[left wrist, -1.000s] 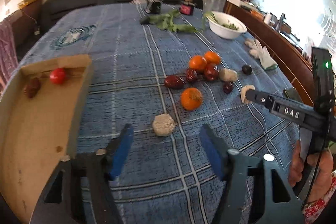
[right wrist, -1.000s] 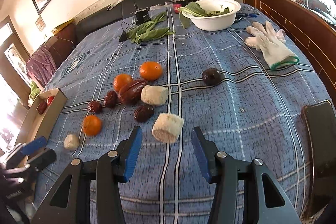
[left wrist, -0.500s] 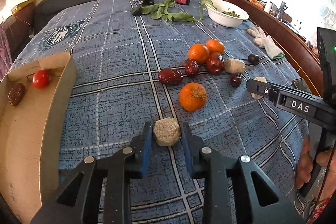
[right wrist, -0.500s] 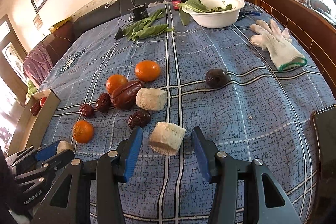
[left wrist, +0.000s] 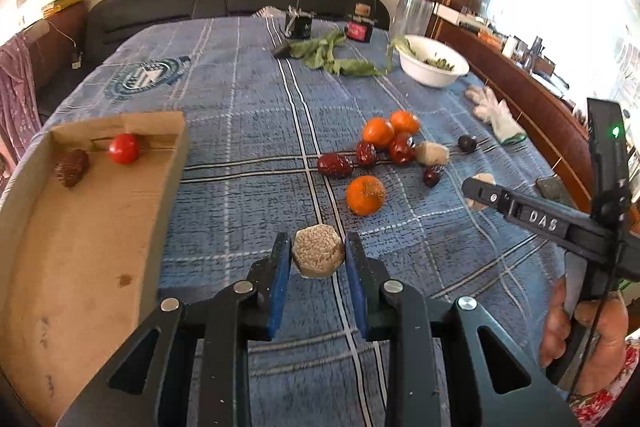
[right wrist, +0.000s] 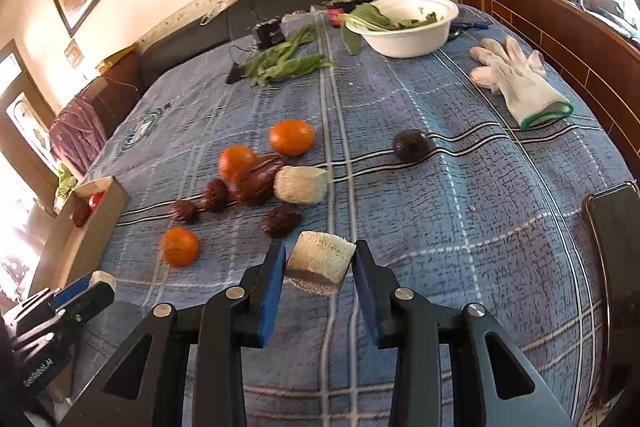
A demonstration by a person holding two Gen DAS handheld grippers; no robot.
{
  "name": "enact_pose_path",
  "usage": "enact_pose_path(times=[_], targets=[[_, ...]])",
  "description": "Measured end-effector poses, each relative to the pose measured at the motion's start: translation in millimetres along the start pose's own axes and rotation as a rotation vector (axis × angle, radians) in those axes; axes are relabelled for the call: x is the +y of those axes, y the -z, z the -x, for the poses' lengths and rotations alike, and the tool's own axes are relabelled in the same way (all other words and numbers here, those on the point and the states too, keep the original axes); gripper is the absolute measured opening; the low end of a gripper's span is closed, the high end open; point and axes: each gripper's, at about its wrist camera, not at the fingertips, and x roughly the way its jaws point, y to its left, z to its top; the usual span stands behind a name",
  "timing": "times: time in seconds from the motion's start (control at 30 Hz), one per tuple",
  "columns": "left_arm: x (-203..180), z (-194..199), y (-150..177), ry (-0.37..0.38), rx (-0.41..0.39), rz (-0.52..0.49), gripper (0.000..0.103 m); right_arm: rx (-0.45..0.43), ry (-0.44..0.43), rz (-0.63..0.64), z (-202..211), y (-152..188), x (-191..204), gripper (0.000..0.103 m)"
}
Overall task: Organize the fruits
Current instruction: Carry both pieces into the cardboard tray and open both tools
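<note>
Blue plaid worktop [left wrist: 248, 115]: left claw [left wrist: 318, 257] clamped on round loofah chunk [left wrist: 318, 255]; right claw [right wrist: 320, 267] just closing onto loofah slice [right wrist: 320, 263]. Phone [right wrist: 616, 259] only in right view.

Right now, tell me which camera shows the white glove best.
The right wrist view: the white glove lies large and unobstructed on the blue cloth, fingers and green cuff edge clear. The left wrist view shows the glove smaller and farther off near the table's right edge, with less detail.
</note>
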Motion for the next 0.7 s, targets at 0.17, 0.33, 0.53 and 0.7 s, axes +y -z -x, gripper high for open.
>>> enact_pose_path(times=[0.17,0.33,0.53,0.7], targets=[[24,39,2,-0.018,-0.054,0.047,0.026,-0.022,-0.049,0.062,24,5,34,0.037],[63,70,3,-0.053,-0.091,0.1,0.026,-0.026,-0.123,0.14,39,7,81,0.037],[117,91,-5,-0.158,-0.12,0.147,0.026,0.004,-0.216,0.235,30,6,148,0.037],[161,85,-14,-0.225,-0.096,0.174,0.026,0.036,-0.27,0.322,5,5,210,0.037]])
